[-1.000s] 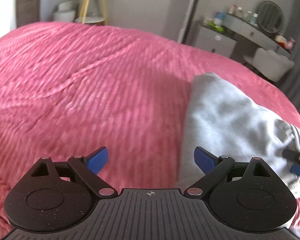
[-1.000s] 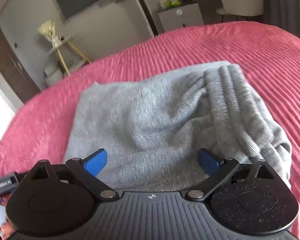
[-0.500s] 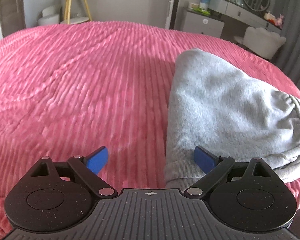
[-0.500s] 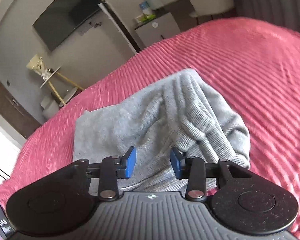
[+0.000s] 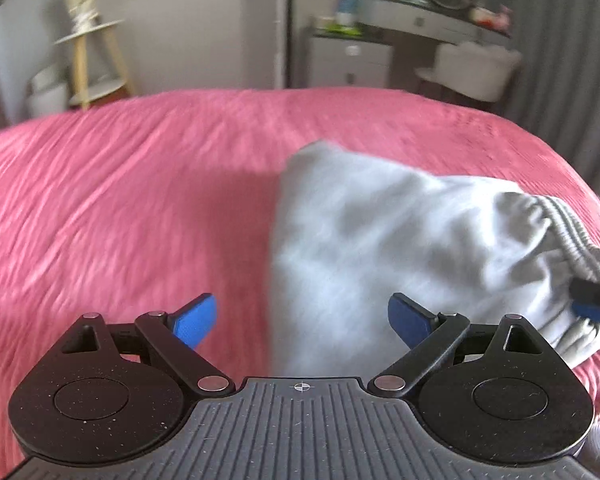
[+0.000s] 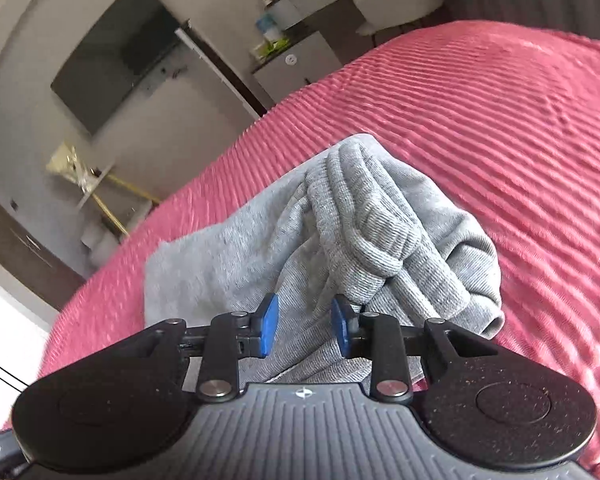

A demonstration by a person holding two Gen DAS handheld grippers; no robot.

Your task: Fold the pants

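Grey sweatpants (image 5: 400, 248) lie folded in a bundle on a pink ribbed bedspread (image 5: 120, 208). My left gripper (image 5: 302, 320) is open, with the bundle's near left edge between its blue fingertips. In the right wrist view the pants (image 6: 340, 232) show their ribbed waistband bunched on top. My right gripper (image 6: 304, 330) is narrowed on a pinch of the grey fabric at the bundle's near edge. The tip of the right gripper shows at the right edge of the left wrist view (image 5: 596, 304), at the waistband.
The pink bedspread (image 6: 500, 140) spreads wide on all sides of the pants. Beyond the bed stand a wooden side table (image 5: 88, 52), a white cabinet (image 5: 348, 60), a dressing table with a white chair (image 5: 472, 68), and a wall television (image 6: 112, 56).
My right gripper's fingers went from wide open to closed on the fabric, and it has lifted the waistband side. My left gripper stays open and has shifted slightly at the bundle's left edge.
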